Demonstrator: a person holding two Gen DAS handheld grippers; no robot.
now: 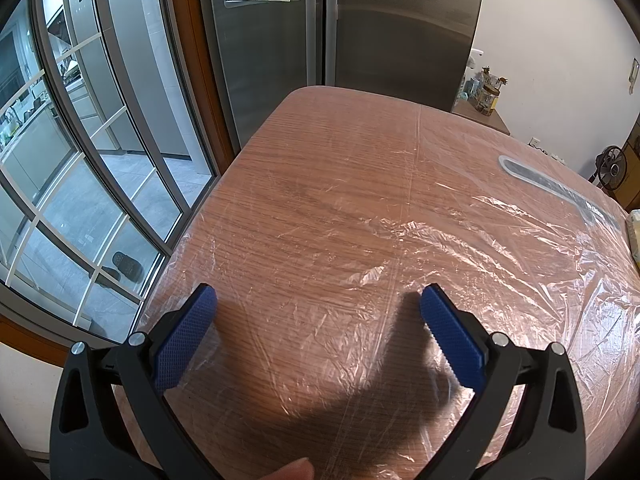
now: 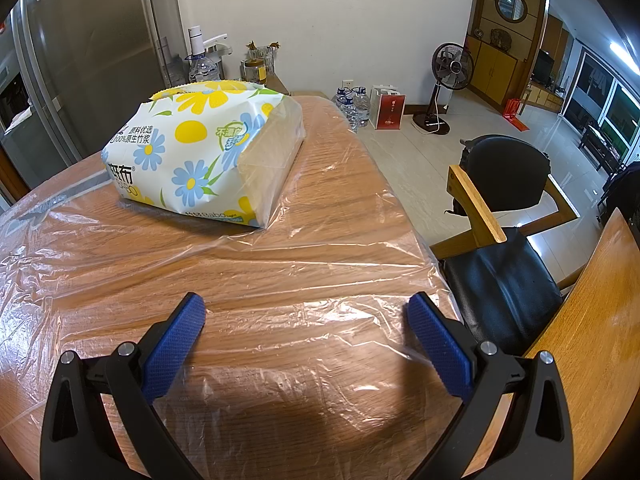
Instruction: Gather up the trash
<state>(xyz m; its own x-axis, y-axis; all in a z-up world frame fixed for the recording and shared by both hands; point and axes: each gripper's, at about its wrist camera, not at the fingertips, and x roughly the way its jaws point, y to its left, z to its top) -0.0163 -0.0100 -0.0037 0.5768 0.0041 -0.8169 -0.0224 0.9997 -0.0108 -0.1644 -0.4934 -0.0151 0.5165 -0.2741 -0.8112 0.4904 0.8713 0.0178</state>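
Left wrist view: a fingertip (image 1: 294, 470) was cut off by the bottom edge, rest of the hand out of frame. A pale packet (image 1: 634, 236) at the right edge was mostly cropped; couldn't tell what it was. Small jars (image 1: 486, 94) on the far counter were too tiny to read. Right wrist view: the fridge (image 2: 68, 60) was cut by the left edge. The tissue pack (image 2: 200, 152) hid the table (image 2: 280, 280) behind it; its small print was illegible. Water bottles (image 2: 352, 102) on the floor were partly hidden by the table edge.
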